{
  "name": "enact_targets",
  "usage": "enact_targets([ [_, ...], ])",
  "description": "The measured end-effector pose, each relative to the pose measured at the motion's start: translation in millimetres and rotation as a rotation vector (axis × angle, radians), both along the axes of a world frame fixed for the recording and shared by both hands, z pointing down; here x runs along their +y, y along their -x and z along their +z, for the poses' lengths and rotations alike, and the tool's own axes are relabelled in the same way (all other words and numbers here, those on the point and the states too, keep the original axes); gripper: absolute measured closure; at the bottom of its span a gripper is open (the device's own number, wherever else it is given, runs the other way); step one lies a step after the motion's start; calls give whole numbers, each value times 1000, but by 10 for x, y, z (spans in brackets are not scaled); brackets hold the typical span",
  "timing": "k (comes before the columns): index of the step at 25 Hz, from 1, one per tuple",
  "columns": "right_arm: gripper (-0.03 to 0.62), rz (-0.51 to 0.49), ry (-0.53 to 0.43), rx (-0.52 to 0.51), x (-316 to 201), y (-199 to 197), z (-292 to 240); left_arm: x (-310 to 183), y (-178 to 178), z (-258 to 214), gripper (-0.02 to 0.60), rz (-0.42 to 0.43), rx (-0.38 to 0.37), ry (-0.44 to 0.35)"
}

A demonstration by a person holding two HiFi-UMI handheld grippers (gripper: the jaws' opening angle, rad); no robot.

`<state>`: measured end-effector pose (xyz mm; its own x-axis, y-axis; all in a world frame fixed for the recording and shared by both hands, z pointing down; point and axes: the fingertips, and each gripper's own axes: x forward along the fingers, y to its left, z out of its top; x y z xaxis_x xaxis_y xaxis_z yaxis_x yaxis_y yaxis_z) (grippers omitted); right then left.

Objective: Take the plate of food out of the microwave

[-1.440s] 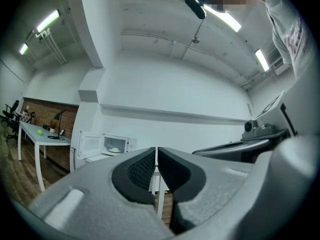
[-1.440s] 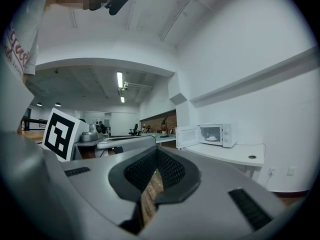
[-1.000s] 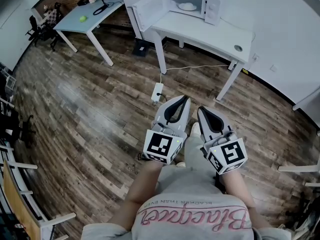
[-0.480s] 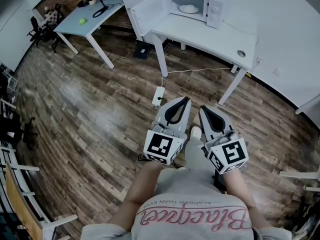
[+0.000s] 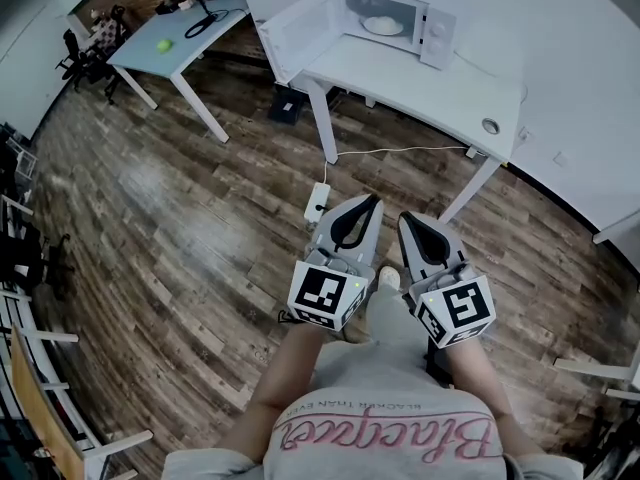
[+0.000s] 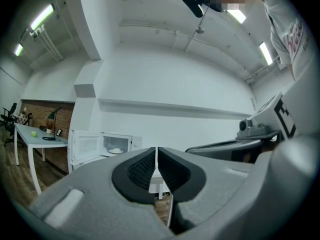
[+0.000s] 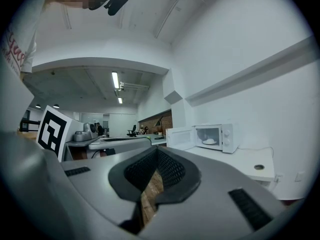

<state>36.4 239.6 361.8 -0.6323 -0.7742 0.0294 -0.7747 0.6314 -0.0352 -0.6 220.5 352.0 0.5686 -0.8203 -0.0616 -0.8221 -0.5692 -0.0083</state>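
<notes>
Looking down, the head view shows the microwave point(image 5: 396, 16), door open, on a white table point(image 5: 430, 78), with the plate point(image 5: 383, 25) inside. A power strip point(image 5: 316, 203) lies on the floor between the table and the person. The left gripper point(image 5: 372, 199) and right gripper point(image 5: 405, 219) point forward side by side, well apart from the table. Left gripper view: jaws together, empty. Right gripper view: jaws meeting at the tips, nothing held; only this view shows distant office desks point(image 7: 135, 132).

Bright, even light from ceiling tubes point(image 6: 42, 17), soft shadows, strong fisheye warp w/ dark corners
</notes>
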Motion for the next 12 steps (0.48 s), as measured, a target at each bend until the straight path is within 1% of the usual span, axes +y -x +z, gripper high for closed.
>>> enact_targets([
  [7, 583, 2, 9, 0, -453, -45, -36, -451, 2, -39, 575, -22, -1, 15],
  [12, 583, -3, 21, 0, -734, -77, -46, -701, -13, -112, 575, -44, -1, -14],
])
